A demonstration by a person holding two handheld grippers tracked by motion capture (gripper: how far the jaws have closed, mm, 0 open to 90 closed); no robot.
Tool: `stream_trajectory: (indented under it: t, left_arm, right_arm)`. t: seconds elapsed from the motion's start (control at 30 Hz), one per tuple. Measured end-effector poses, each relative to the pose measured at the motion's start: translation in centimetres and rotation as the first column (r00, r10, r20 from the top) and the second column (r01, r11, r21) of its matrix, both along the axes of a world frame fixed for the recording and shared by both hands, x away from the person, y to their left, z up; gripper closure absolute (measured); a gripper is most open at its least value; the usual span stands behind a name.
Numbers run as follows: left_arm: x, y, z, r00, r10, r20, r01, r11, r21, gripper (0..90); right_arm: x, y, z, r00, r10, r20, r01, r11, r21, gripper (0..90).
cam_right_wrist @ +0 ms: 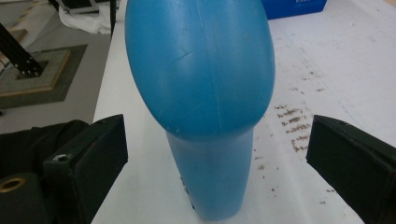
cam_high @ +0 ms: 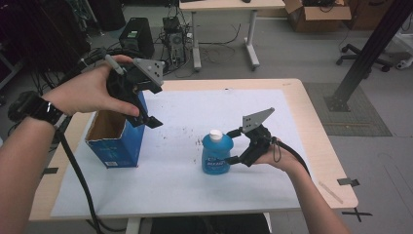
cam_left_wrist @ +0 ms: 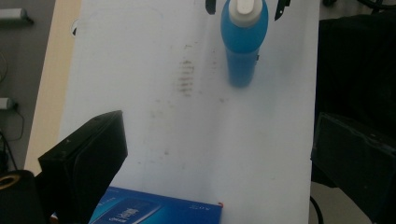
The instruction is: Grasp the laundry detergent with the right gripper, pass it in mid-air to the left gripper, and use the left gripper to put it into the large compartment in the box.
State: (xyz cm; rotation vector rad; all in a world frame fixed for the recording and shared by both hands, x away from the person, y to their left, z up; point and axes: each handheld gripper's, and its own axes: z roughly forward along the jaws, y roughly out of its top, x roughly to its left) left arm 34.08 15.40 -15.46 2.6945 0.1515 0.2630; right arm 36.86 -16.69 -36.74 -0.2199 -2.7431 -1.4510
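Bottle (cam_high: 215,154) btwn open right gripper (cam_high: 233,146)

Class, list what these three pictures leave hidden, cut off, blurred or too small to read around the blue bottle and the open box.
- Inside of the open blue cardboard box: high view, its floor is hidden by its own walls and shadow.
- Label on the blue plastic bottle: high view, print too small to read.
- Bottle's white cap: right gripper view, cut off by the top edge.
- Box: left gripper view, cut off by the bottom edge.

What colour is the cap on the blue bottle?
White; the cap shows best in the left gripper view.
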Motion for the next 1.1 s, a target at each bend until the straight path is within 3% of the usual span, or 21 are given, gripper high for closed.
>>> stream_trajectory:
  t: [0.33, 1.1]
  left_arm:
    - [0.0, 0.0, 0.0, 1.0, 0.0, -0.001, 0.0, 1.0, 0.001, 4.1]
    - [0.0, 0.0, 0.0, 1.0, -0.003, -0.001, 0.003, 1.0, -0.002, 4.1]
  right_arm:
    - [0.1, 0.9, -0.7, 0.9998, 0.009, -0.016, -0.009, 0.999, 0.051, 5.2]
    - [0.1, 2.8, -1.6, 0.9998, 0.017, -0.012, -0.016, 0.996, 0.088, 12.7]
